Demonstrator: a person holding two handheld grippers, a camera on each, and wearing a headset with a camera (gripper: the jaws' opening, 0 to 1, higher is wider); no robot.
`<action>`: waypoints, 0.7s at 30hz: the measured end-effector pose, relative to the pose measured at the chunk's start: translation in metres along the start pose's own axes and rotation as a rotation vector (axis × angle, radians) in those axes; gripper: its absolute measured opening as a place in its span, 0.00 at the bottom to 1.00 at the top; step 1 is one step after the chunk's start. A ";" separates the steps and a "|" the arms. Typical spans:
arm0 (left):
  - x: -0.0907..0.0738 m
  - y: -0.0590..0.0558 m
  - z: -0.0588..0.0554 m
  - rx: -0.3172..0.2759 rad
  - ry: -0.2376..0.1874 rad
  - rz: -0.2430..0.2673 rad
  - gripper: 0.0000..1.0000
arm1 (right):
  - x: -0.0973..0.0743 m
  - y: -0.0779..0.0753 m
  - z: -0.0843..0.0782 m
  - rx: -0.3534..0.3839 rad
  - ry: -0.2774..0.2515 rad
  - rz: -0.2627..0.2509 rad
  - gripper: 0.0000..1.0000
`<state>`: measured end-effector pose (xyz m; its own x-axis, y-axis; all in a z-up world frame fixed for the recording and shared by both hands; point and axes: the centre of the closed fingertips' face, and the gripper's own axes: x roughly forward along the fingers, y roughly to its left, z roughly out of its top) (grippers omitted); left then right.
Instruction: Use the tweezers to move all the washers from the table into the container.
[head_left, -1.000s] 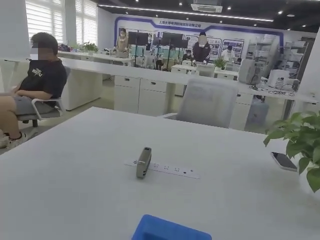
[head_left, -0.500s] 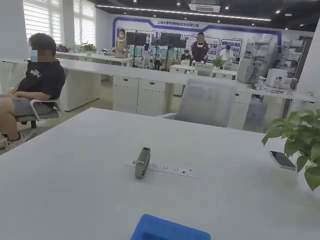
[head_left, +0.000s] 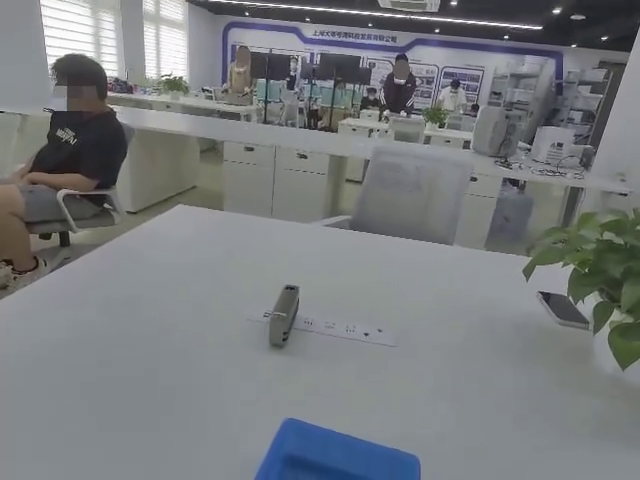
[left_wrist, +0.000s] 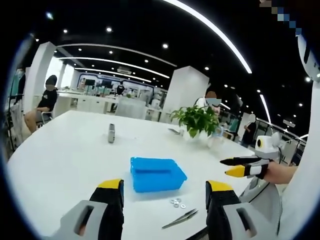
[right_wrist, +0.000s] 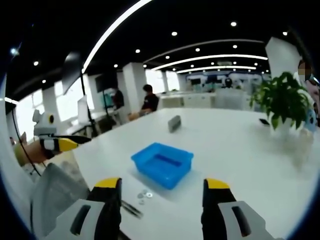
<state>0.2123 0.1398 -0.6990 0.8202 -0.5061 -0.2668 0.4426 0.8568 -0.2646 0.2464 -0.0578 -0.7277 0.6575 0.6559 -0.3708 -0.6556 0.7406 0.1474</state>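
The blue container sits on the white table, and its far rim shows at the bottom of the head view. Several small washers lie just in front of it, with the metal tweezers beside them near the table edge. My left gripper is open and holds nothing, short of the washers. My right gripper is also open and bare, facing the container, washers and tweezers. Each gripper appears in the other's view: the right, the left.
A grey block stands on a white power strip mid-table. A phone and a potted plant are at the right. A grey chair stands behind the table. A person sits at the far left.
The head camera has tipped slightly, so the whole scene has shifted a little. Nothing on the table has moved.
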 end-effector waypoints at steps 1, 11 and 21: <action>0.002 0.000 -0.006 0.010 0.035 -0.013 0.63 | 0.002 0.001 -0.002 -0.005 0.010 0.009 0.61; 0.025 -0.004 -0.048 0.155 0.285 -0.150 0.47 | 0.019 0.011 -0.013 -0.066 0.083 0.098 0.45; 0.041 -0.005 -0.086 0.230 0.466 -0.274 0.28 | 0.035 0.031 -0.040 -0.149 0.208 0.251 0.28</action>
<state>0.2129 0.1059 -0.7879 0.4421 -0.6575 -0.6101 0.7261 0.6617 -0.1870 0.2337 -0.0177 -0.7729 0.3895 0.7594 -0.5212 -0.8442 0.5206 0.1276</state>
